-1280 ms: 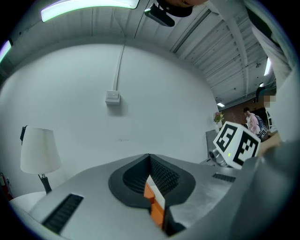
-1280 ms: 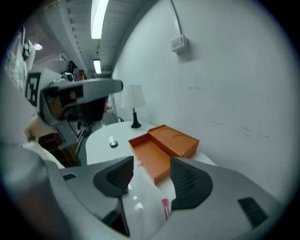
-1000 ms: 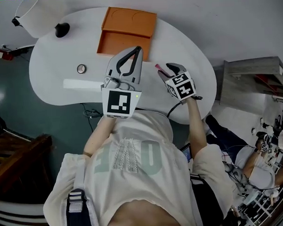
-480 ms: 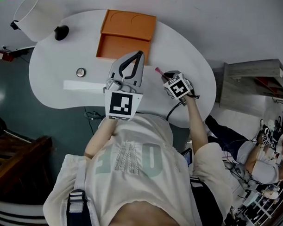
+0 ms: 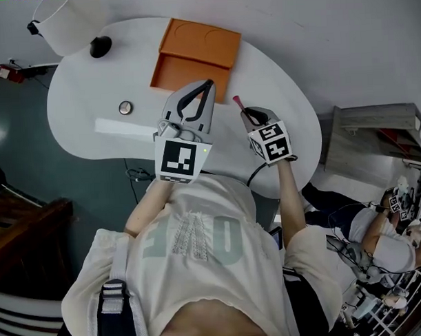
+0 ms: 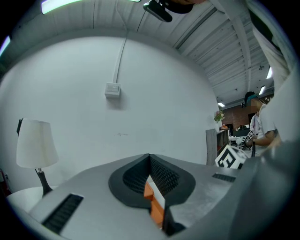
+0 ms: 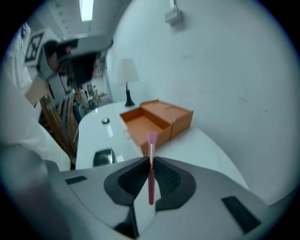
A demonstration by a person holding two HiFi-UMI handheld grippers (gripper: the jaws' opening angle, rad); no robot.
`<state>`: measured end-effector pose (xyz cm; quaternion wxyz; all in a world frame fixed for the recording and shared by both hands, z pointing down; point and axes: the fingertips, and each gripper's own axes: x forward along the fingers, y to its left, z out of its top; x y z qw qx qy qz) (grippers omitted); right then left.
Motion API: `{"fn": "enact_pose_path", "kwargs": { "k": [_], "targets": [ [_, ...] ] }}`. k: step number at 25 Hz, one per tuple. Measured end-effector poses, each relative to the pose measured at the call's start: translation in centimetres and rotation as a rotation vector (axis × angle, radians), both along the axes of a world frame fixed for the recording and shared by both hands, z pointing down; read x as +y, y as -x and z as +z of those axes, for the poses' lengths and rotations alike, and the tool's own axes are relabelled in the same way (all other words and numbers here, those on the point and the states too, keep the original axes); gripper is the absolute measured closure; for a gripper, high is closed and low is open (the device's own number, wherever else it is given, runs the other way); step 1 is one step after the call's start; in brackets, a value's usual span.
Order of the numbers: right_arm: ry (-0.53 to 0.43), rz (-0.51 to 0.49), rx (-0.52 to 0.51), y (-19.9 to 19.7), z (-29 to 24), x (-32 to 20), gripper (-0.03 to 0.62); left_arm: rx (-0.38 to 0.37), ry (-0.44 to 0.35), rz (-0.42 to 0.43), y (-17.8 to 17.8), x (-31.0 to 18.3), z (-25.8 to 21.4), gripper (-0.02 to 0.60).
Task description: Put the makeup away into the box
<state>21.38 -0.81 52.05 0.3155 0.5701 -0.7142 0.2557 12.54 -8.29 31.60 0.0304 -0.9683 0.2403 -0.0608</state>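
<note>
White desk (image 5: 276, 79) is seen against a white wall, w/ an orange box (image 5: 199, 50) lying open at its far edge and a lamp (image 5: 68, 27) at the far-left corner. A pink makeup brush (image 7: 151, 164) is pinched btwn the jaws of the right gripper (image 5: 248, 114), which have just been closing on it. Its bristle end is pointed past the tips toward the box, near the desk's right edge. The left gripper (image 5: 206, 85) is held level alongside, jaws together, nothing gripped. A small round item (image 5: 125, 107) is seen nr the left edge.
</note>
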Motion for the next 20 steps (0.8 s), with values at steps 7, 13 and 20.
{"fn": "enact_pose_path", "kwargs": {
  "k": [7,13,20],
  "targets": [
    [-0.475,0.027,-0.131,5.7,-16.2,-2.7,0.546,0.125,-0.046,-0.081,2.9,-1.5,-4.1,0.575],
    [-0.587,-0.007,-0.145,8.3,-20.3,-2.7,0.546,0.152,-0.047,-0.133,4.8,-2.3,-4.9,0.575],
    [-0.493,-0.084,-0.057,8.5,-17.9,-5.6,0.546,0.149,-0.036,-0.166,6.1,-2.9,-4.7,0.575]
  ]
}}
